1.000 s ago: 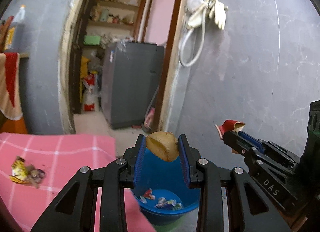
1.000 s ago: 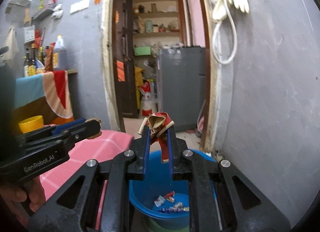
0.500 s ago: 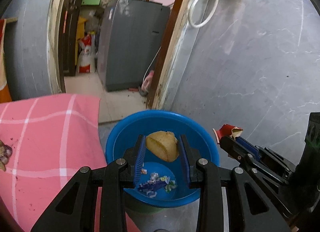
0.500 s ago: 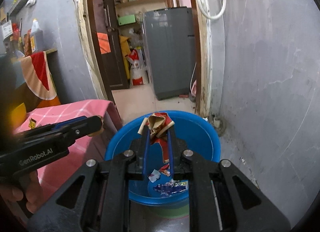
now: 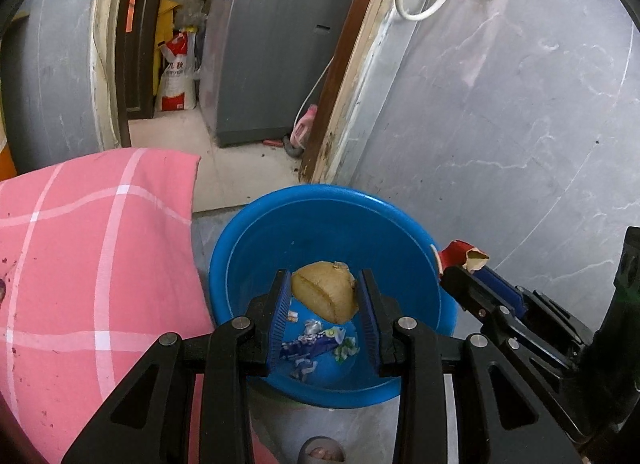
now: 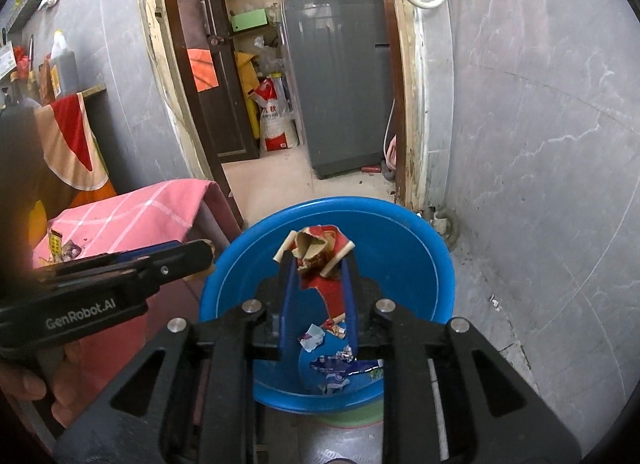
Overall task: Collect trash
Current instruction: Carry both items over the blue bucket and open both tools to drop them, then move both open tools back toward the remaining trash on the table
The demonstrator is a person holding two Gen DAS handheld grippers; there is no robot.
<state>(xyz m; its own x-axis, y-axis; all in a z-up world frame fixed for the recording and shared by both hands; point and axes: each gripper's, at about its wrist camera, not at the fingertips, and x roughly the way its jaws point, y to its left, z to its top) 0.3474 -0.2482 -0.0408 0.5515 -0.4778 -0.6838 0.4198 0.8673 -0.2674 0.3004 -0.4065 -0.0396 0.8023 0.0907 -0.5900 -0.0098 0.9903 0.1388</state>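
Note:
A blue plastic basin (image 5: 320, 194) stands on the floor with several torn wrappers (image 5: 312, 340) at its bottom. Over it, my left gripper (image 5: 324, 278) is shut on a yellow-brown lump of food scrap (image 5: 326, 296). My right gripper (image 6: 317, 264) also hangs above the basin (image 6: 400, 216); its jaws are opening, and a crumpled red and tan wrapper (image 6: 316, 248) still sits wedged between the pad tips. In the left wrist view the right gripper (image 5: 464, 268) stands at the basin's right rim. The left gripper (image 6: 200, 254) shows at its left rim in the right wrist view.
A table under a pink checked cloth (image 5: 80, 244) stands left of the basin, with a small wrapper (image 6: 60, 246) lying on it. A grey wall (image 5: 500, 124) rises behind and to the right. Through the doorway stand a grey washing machine (image 5: 272, 44) and a sack (image 5: 176, 76).
Both grippers have sunk and tipped downward, so the basin now fills the view beneath them. The right jaws stand wider apart than before. The left grip looks unchanged.

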